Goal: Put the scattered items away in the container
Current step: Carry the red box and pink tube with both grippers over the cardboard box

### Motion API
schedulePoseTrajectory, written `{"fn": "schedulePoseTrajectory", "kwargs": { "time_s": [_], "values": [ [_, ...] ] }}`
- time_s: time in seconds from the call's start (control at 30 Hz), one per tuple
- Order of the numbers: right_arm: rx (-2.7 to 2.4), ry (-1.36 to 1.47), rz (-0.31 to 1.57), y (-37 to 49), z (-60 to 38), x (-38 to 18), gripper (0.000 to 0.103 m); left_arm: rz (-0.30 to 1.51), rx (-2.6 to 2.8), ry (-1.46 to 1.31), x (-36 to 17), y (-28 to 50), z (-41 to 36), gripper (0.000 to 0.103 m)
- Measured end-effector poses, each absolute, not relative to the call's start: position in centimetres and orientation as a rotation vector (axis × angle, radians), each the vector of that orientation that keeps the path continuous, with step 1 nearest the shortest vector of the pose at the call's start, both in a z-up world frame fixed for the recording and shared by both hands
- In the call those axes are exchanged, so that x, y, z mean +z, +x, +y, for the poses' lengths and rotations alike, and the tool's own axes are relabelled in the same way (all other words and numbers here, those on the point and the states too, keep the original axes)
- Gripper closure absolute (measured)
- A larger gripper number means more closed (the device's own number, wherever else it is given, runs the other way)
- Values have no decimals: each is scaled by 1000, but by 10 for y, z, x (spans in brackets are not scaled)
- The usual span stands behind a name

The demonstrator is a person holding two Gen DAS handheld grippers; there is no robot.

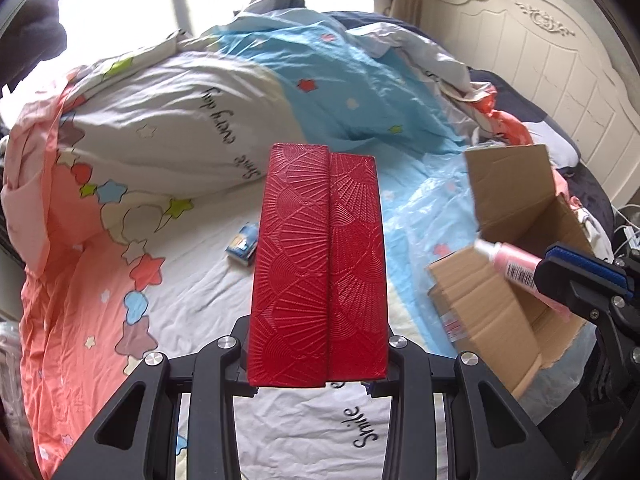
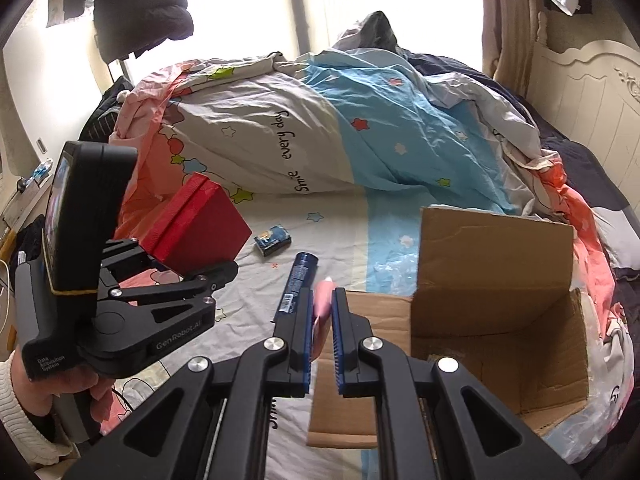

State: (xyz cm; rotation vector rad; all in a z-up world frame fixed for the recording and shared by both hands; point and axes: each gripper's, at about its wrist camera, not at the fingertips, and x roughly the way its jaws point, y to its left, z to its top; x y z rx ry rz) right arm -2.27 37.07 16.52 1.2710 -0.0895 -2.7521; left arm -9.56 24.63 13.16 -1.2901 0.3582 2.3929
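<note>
My left gripper (image 1: 318,376) is shut on a red embossed box (image 1: 318,264) and holds it above the bed; both show at the left of the right wrist view, box (image 2: 200,224). My right gripper (image 2: 322,300) is shut on a pink tube (image 2: 322,308), held over the near flap of the open cardboard box (image 2: 496,320). From the left wrist view the tube (image 1: 508,264) points into the cardboard box (image 1: 512,264). A dark blue tube (image 2: 296,284) and a small blue packet (image 2: 273,238) lie on the sheet; the packet also shows in the left wrist view (image 1: 242,245).
A rumpled star-print duvet (image 2: 320,132) is heaped across the far side of the bed. A clear plastic bag (image 2: 396,268) lies under and behind the cardboard box. A cream headboard (image 2: 600,92) stands at the right, windows behind.
</note>
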Motion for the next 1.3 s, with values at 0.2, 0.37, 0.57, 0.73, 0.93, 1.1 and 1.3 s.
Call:
{"fn": "schedulePoseTrajectory", "kwargs": {
  "time_s": [0.2, 0.37, 0.57, 0.73, 0.93, 1.1, 1.3],
  "values": [
    [-2837, 1296, -164, -4, 420, 167, 94, 435, 2321, -1200, 146, -88, 303, 68],
    [-2897, 1330, -210, 12, 457, 166, 94, 469, 2248, -1132, 154, -76, 351, 68],
    [-2957, 1365, -272, 29, 498, 162, 94, 511, 2167, -1075, 155, -58, 401, 68],
    [-2982, 1380, -330, 34, 521, 156, 94, 547, 2126, -1060, 149, -51, 426, 68],
    [-2983, 1401, -347, 33, 532, 147, 94, 550, 2109, -1082, 140, -54, 438, 68],
    [-2980, 1406, -370, 32, 539, 139, 94, 569, 2097, -1091, 131, -54, 446, 68],
    [-2963, 1443, -322, 22, 543, 130, 94, 561, 2081, -1113, 121, -56, 452, 68]
  ]
}}
